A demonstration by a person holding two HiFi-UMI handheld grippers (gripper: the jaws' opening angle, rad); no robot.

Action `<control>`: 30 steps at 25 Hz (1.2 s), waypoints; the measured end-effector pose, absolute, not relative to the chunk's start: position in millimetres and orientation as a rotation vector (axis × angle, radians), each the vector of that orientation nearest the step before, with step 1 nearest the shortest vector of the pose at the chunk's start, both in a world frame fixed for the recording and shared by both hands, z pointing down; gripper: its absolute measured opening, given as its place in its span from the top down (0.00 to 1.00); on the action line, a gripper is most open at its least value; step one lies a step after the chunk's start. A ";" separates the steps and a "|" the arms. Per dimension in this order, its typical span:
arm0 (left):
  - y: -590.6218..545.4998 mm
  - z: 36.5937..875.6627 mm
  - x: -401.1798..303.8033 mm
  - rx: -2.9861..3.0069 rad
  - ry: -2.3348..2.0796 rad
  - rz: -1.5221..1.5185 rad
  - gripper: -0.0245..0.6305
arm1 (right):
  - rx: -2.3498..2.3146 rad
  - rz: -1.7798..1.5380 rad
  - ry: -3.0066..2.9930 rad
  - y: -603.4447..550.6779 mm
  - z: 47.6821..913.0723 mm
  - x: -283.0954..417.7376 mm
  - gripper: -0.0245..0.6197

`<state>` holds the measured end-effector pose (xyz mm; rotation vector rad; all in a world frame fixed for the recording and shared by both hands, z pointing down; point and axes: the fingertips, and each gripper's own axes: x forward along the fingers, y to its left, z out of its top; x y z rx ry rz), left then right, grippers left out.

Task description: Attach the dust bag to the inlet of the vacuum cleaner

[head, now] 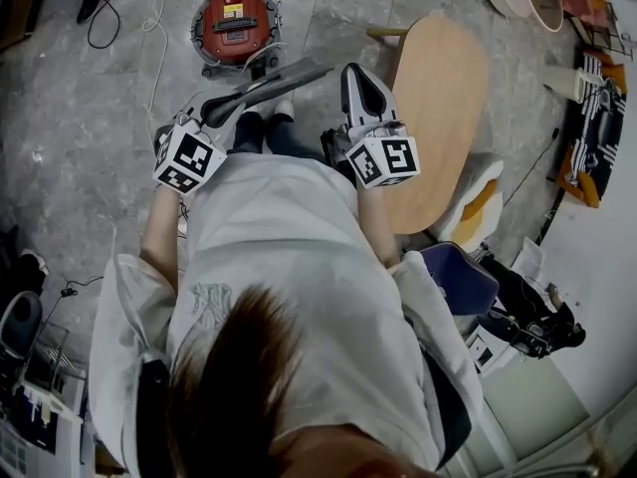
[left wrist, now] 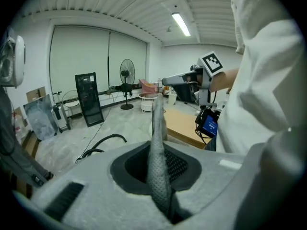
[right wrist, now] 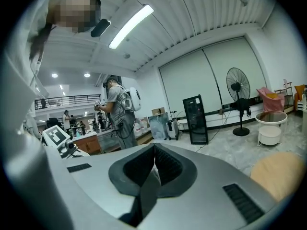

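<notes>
The dust bag (head: 286, 76) is a flat grey piece held in the air in front of the person, above the floor. In the head view it runs from the left gripper (head: 235, 102) up and to the right. In the left gripper view it shows edge-on, as a thin dimpled strip that stands up from between the pads. The left gripper is pinching the bag at one end, and the rest of the bag juts out free.

The vacuum (head: 236, 26) is a round red canister with a black handle on its lid. It stands on the grey floor (head: 90, 118) beyond the bag, at the top of the head view. I cannot tell where its inlet is. The bag is not on it.

The right gripper (head: 358, 78) is just to the right of the bag's far end and apart from it. Its jaws are pressed together with nothing between them.

A pale oval wooden surface (head: 438, 118) lies just right of the right gripper. A thin cable (head: 154, 38) trails over the floor left of the vacuum.

Farther off, the left gripper view shows a standing fan (left wrist: 127, 72) and a black upright panel (left wrist: 88, 99) before a light wall. In the right gripper view, a person with a white backpack (right wrist: 117, 110) stands in the background.
</notes>
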<state>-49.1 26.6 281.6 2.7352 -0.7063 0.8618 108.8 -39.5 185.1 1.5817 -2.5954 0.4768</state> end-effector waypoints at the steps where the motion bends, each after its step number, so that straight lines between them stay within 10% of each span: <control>1: 27.1 282.3 -46.7 2.733 -0.704 0.868 0.90 | 1.566 0.477 -2.601 -41.2 185.7 109.7 0.95; 30: 48.8 398.9 -2.7 2.636 -0.493 1.049 0.90 | 0.651 0.548 -2.498 -33.2 329.2 79.0 0.72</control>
